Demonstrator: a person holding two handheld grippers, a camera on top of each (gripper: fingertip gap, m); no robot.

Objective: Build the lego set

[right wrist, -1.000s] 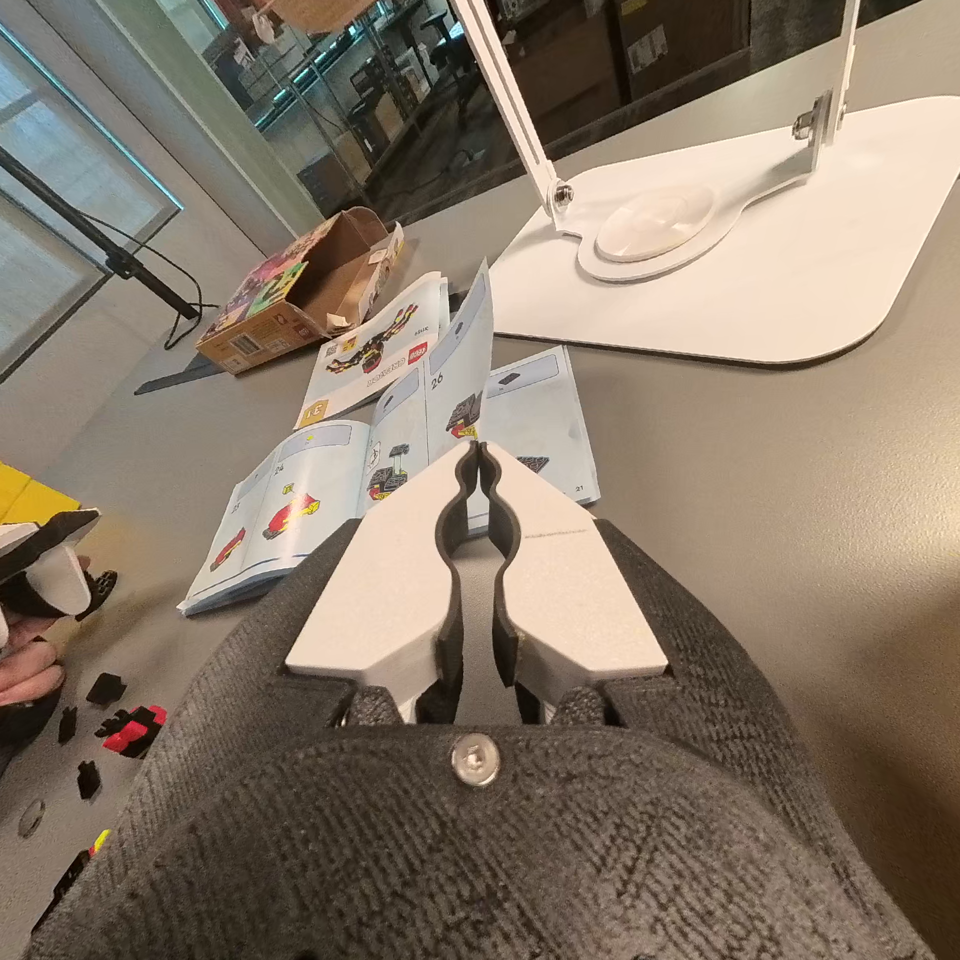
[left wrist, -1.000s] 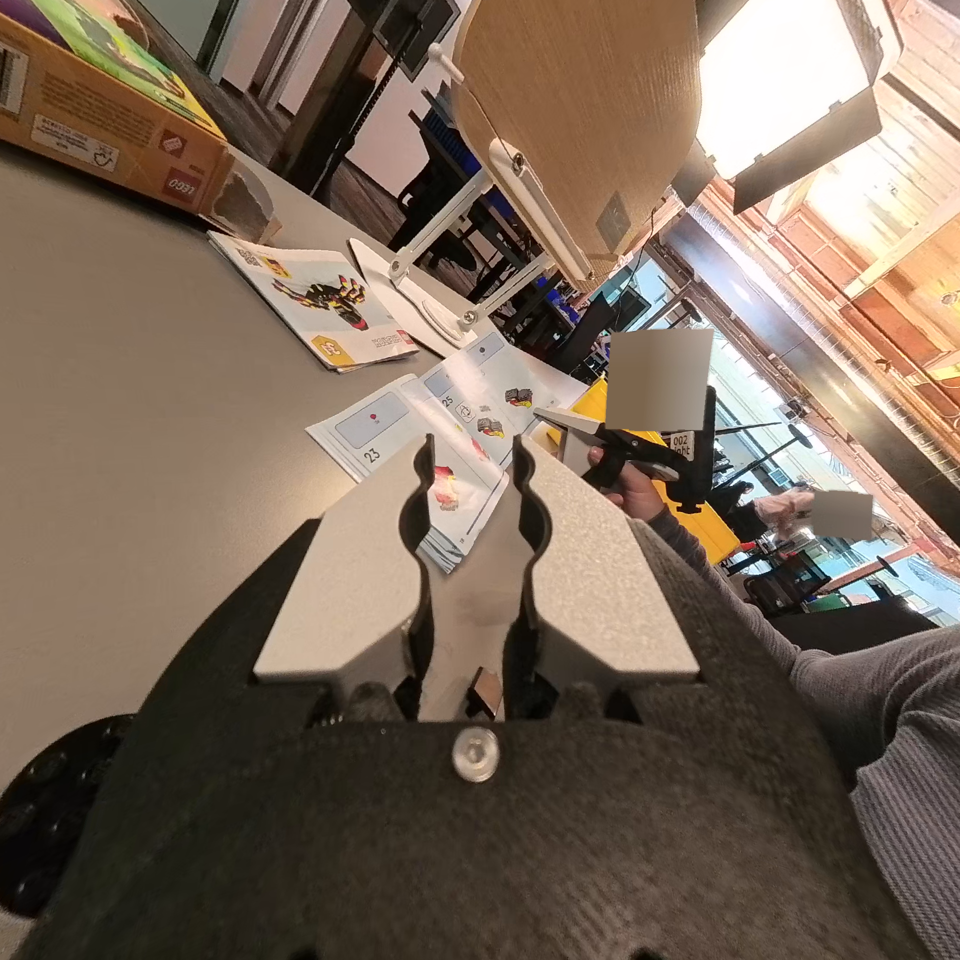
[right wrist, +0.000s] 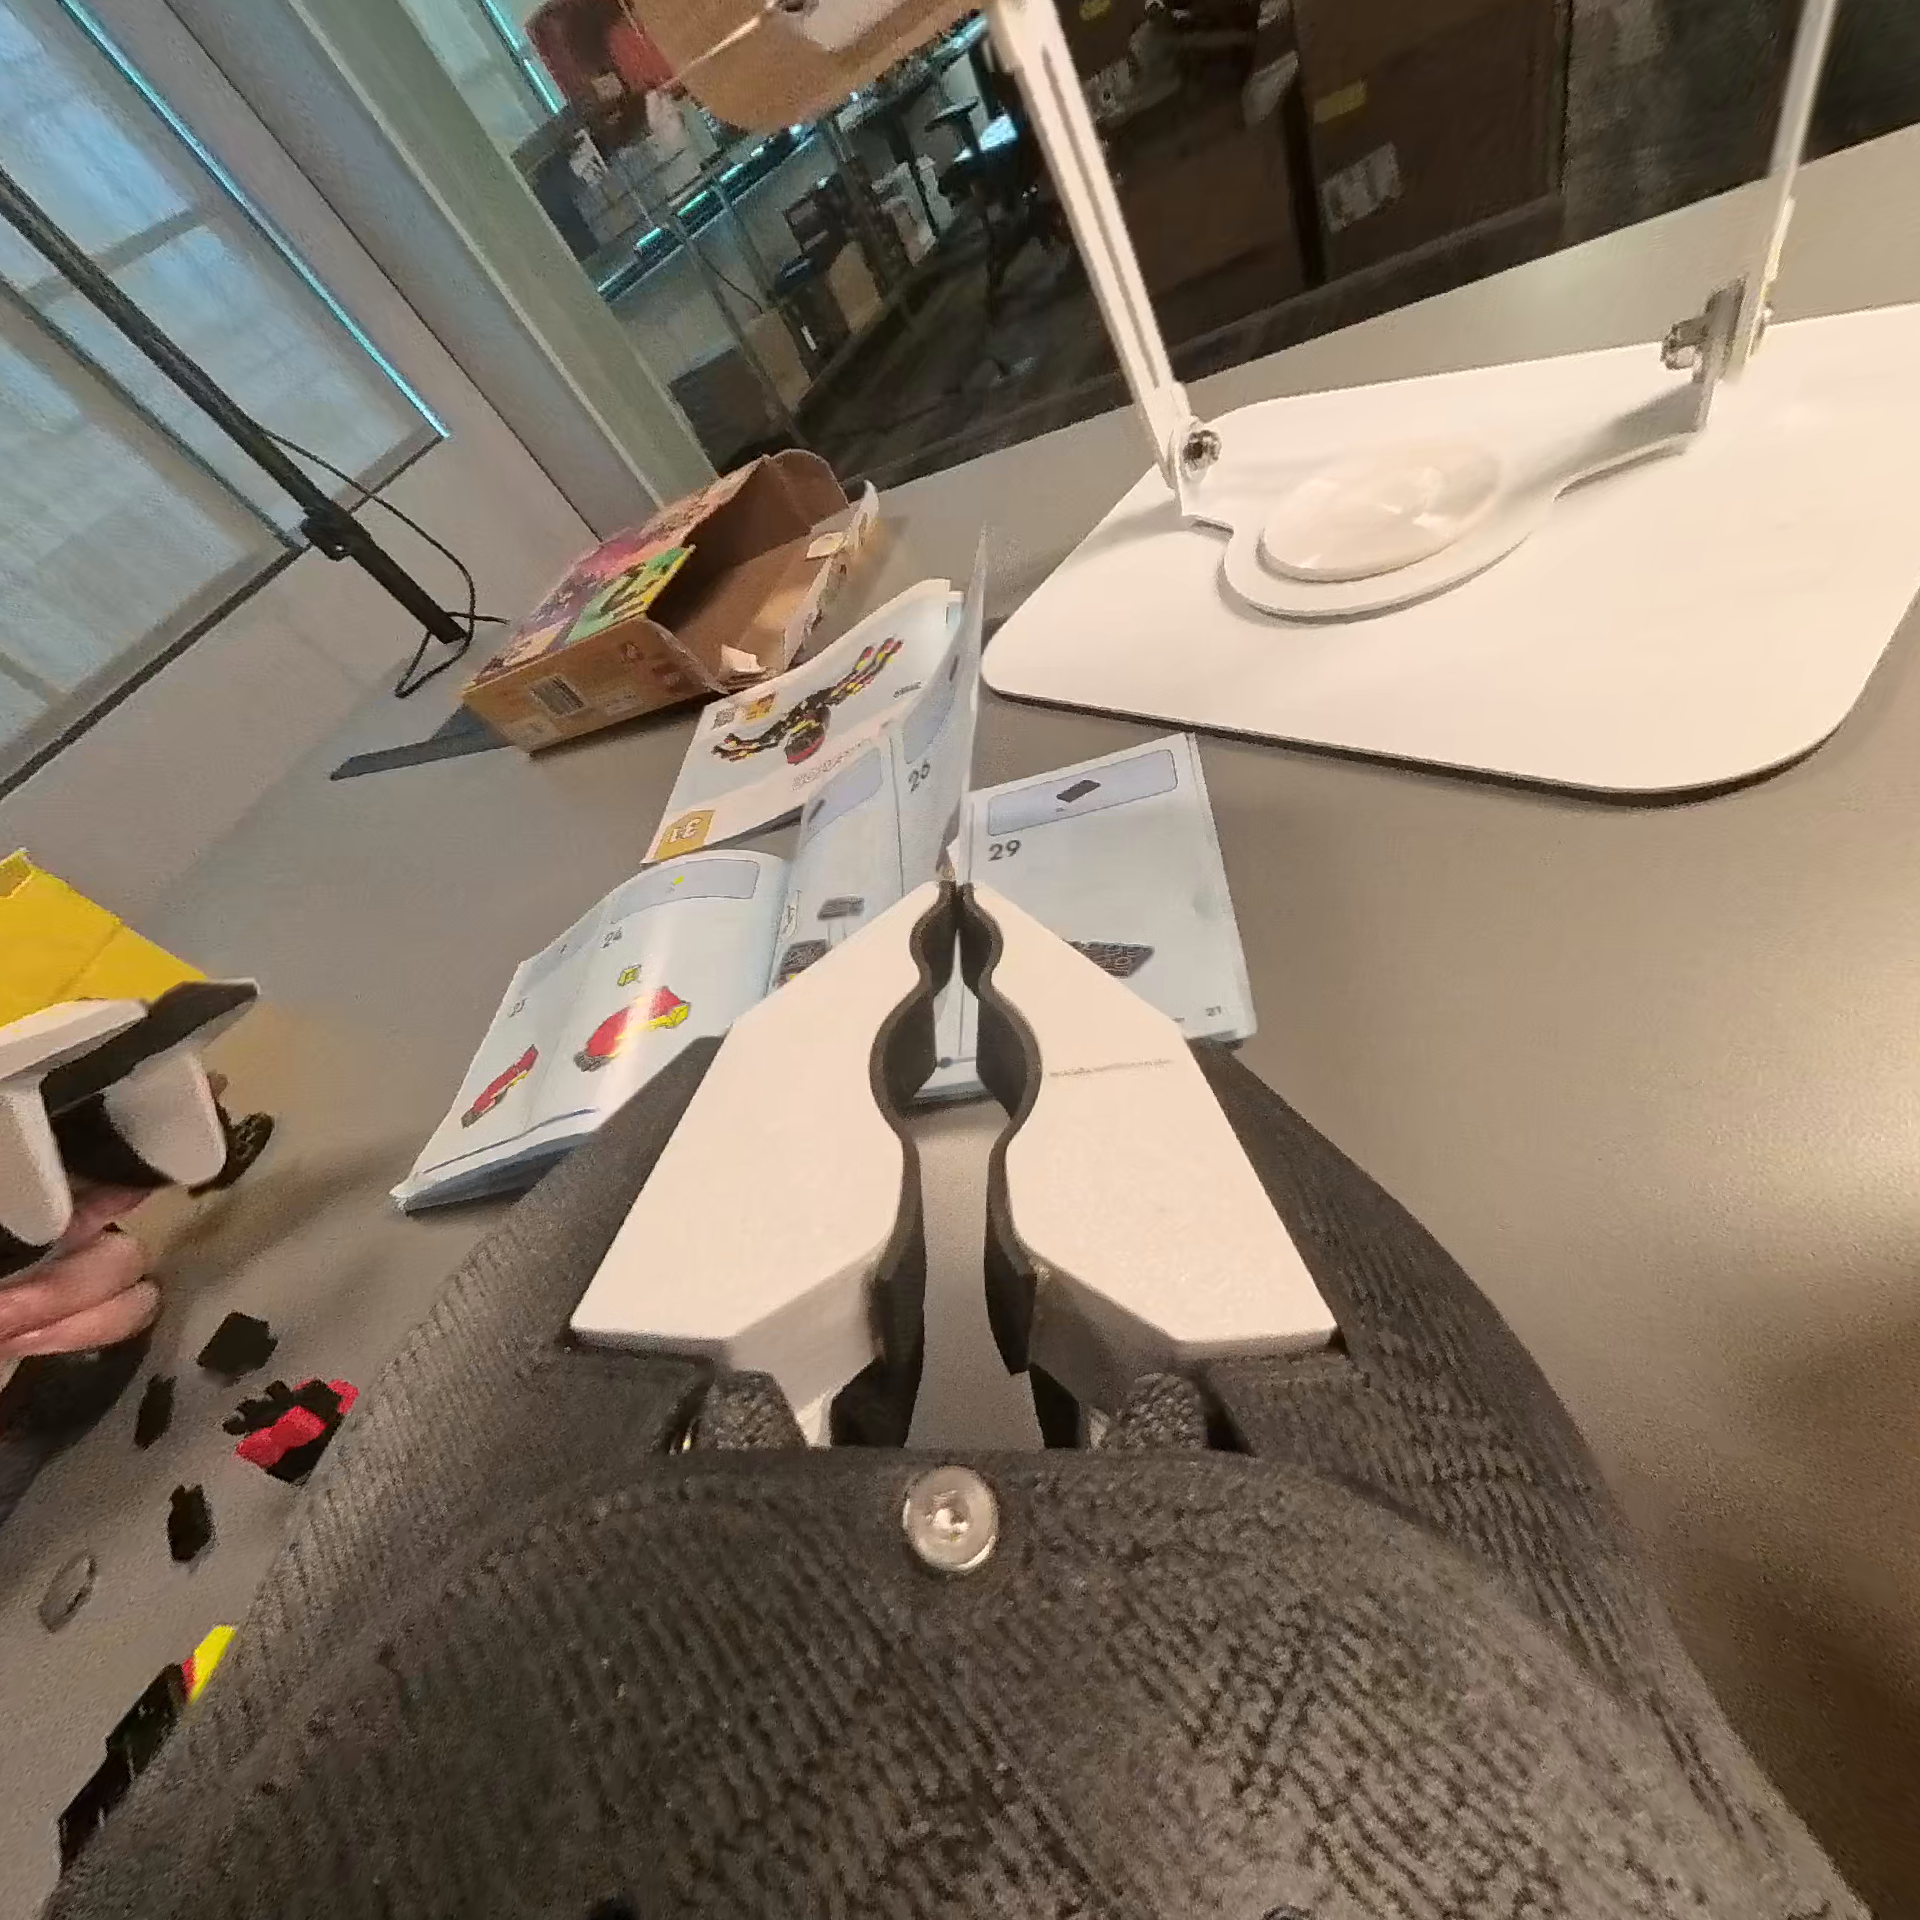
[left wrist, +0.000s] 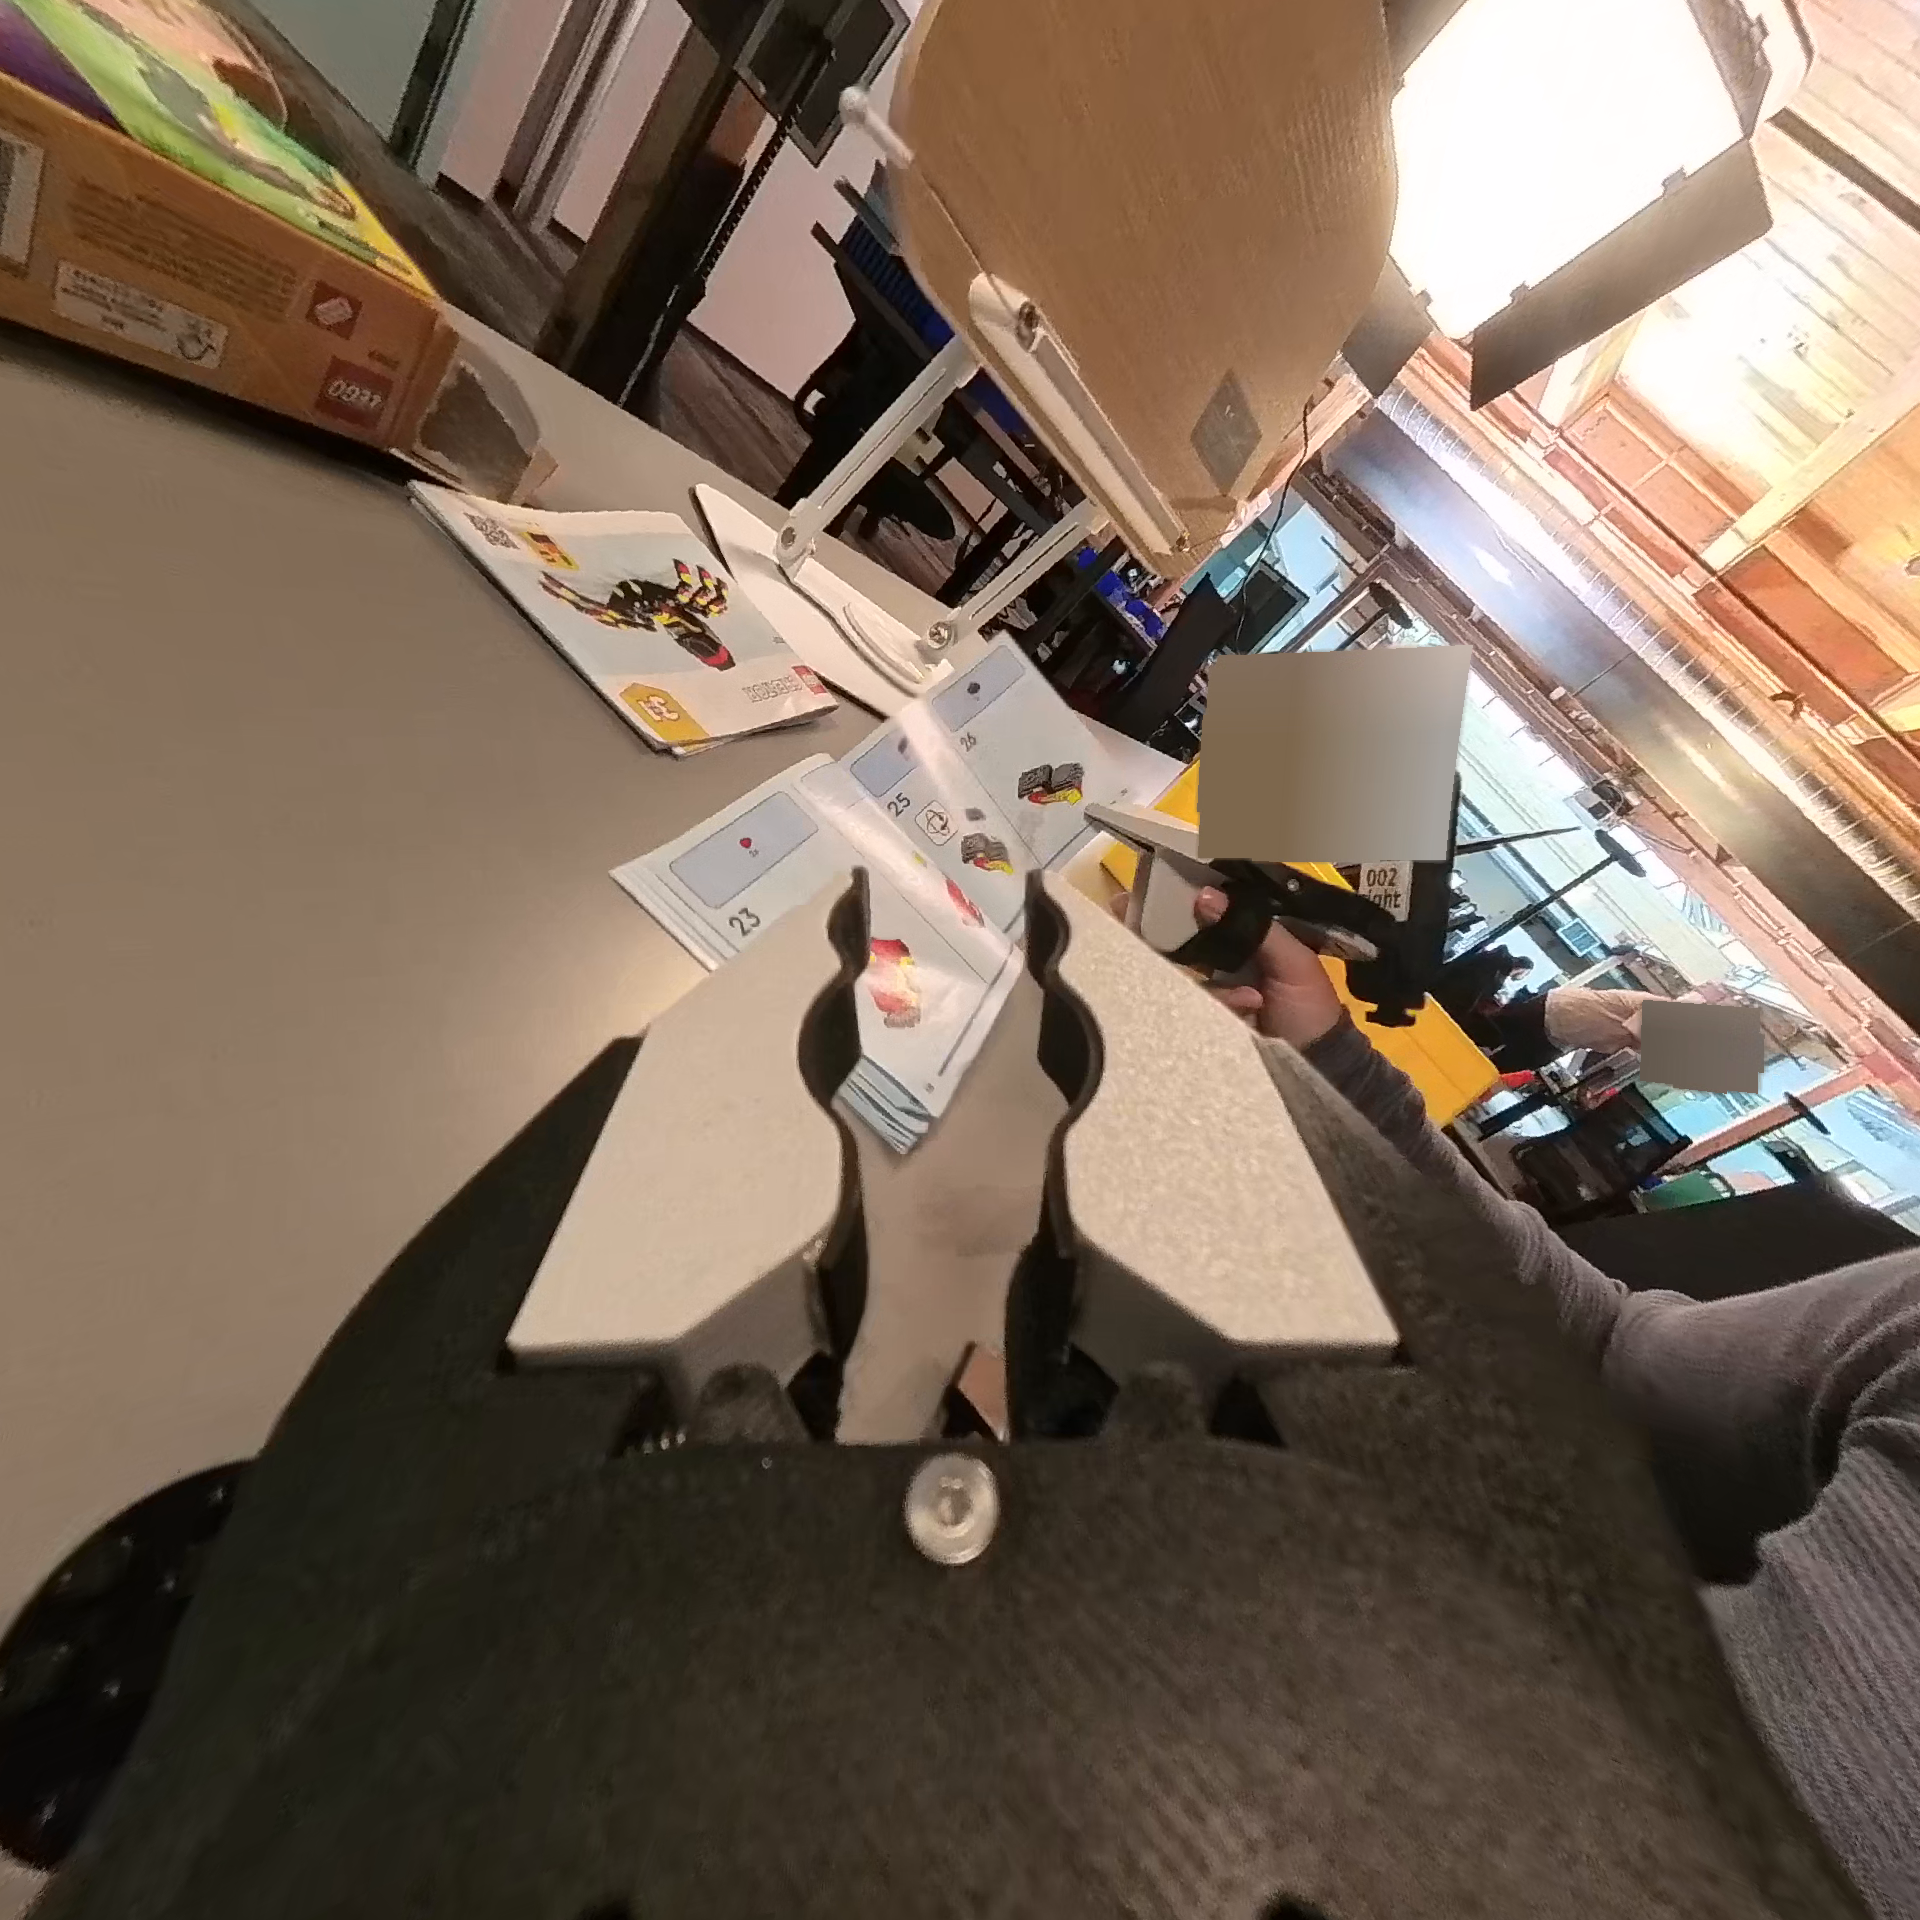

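Left tongs (left wrist: 945, 904) gape wide, empty, above the open instruction booklet (right wrist: 644, 997) on the table (right wrist: 1558, 1143); loose bricks (right wrist: 286, 1423) lie far left. Right tongs (right wrist: 956, 899) pinch the raised page (right wrist: 951, 727): a sharp pull could tear it or drag the booklet.

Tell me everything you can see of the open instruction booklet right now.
The open instruction booklet is thin, glossy, pale blue paper printed with build-step pictures. It lies flat on the grey table, in front of the white lamp base, partly overlapping a closed booklet. One page stands upright; the right gripper looks shut on its lower edge.
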